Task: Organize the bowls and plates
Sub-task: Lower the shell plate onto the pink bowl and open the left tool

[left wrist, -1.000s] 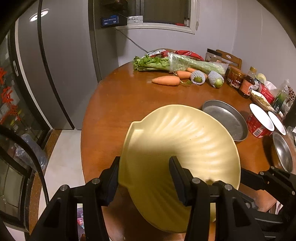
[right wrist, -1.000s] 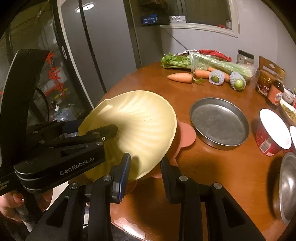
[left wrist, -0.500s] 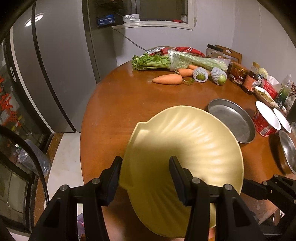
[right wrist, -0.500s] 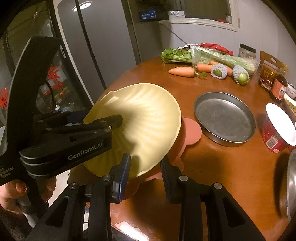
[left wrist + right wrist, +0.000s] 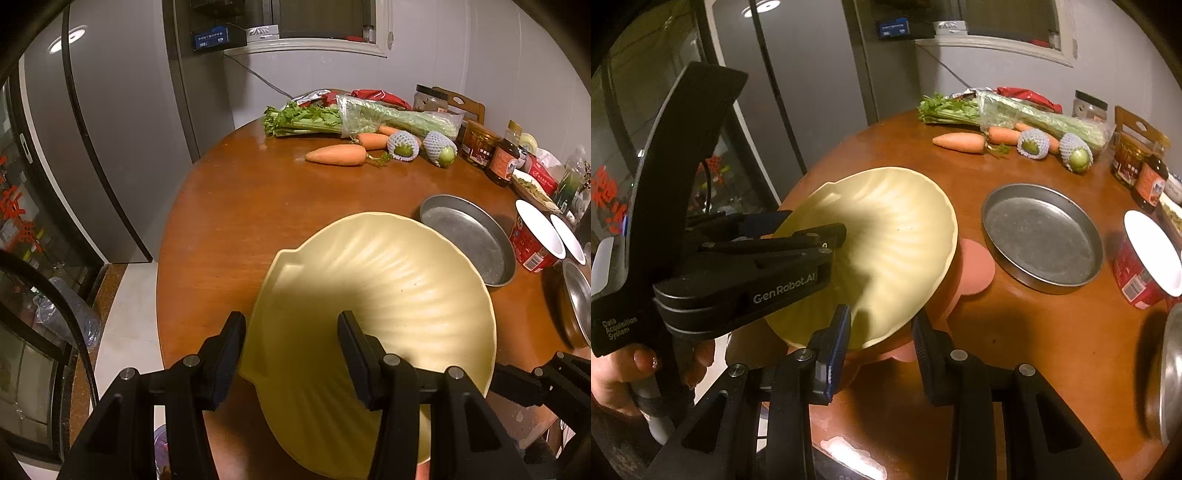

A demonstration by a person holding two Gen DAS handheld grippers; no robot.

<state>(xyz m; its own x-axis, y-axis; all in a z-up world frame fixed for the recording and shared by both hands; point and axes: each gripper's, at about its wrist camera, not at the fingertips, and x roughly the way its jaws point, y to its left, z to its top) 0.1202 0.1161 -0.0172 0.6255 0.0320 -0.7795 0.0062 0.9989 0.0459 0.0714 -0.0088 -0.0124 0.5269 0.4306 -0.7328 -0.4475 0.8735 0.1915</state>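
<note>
The left gripper [image 5: 291, 343] clamps the near rim of the tilted yellow shell-shaped plate [image 5: 388, 295] above the wooden table [image 5: 258, 206]. The right gripper [image 5: 881, 334] stands partly open around the plate's lower edge — seemingly not pressing — over a pink plate [image 5: 975, 266].

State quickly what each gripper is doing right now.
Left gripper: shut on the pale yellow shell-shaped plate.
Right gripper: astride its rim and a pink dish; grip cannot be told.

Both wrist cameras look steeply down, close over the yellow plate [image 5: 388, 295] (right camera further right); table [image 5: 1052, 332] shared.
</note>
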